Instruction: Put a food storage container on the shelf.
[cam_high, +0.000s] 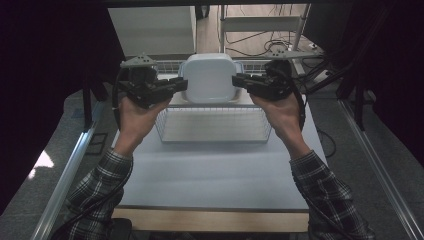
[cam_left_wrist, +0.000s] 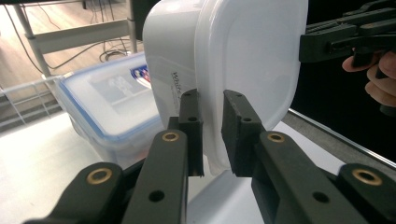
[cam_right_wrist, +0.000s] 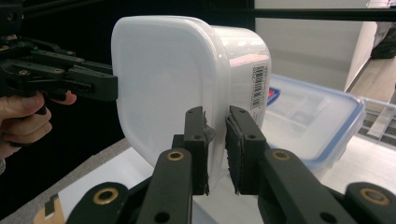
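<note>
Above wire basket (cam_high: 215, 125) | white tub (cam_high: 208, 77) between grippers | left gripper (cam_high: 181, 85), right gripper (cam_high: 237, 80) each pinching its rim

tub (cam_high: 208, 77): white | box lid (cam_left_wrist: 109, 100): clear w/ blue rim | sleeves (cam_high: 102, 187): plaid | basket (cam_high: 215, 125): white wire

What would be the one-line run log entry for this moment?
left gripper: shut on white plastic tub rim | right gripper: same, opposite rim | tub: above wire basket

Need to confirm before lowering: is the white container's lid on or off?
On. The white container has its lid seated over the rim, and both the left tongs and right tongs pinch that lidded edge.
</note>
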